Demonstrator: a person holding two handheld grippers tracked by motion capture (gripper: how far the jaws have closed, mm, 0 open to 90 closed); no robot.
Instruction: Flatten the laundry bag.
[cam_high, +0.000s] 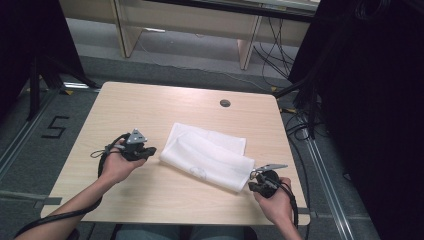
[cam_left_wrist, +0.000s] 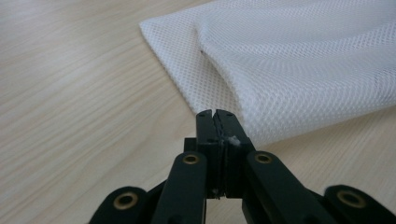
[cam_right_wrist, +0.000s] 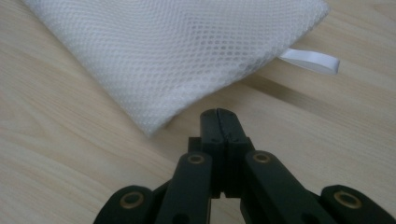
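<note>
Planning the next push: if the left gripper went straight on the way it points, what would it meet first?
Most likely the folded edge of the white mesh bag, lying just ahead of the shut left gripper; how close is hard to judge.

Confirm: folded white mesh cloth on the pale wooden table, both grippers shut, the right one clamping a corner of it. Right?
Not quite. The right gripper is shut on nothing; in the right gripper view the folded white mesh cloth lies just ahead of its closed jaws on the pale wooden table.

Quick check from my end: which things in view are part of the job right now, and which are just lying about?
Part of the job:
- white mesh laundry bag, folded on the wooden table
- left gripper, shut, beside the bag's edge
- right gripper, shut, just short of the bag's corner

Lying about:
- white ribbon loop on the bag
- round cable hole
- cables on floor
</note>
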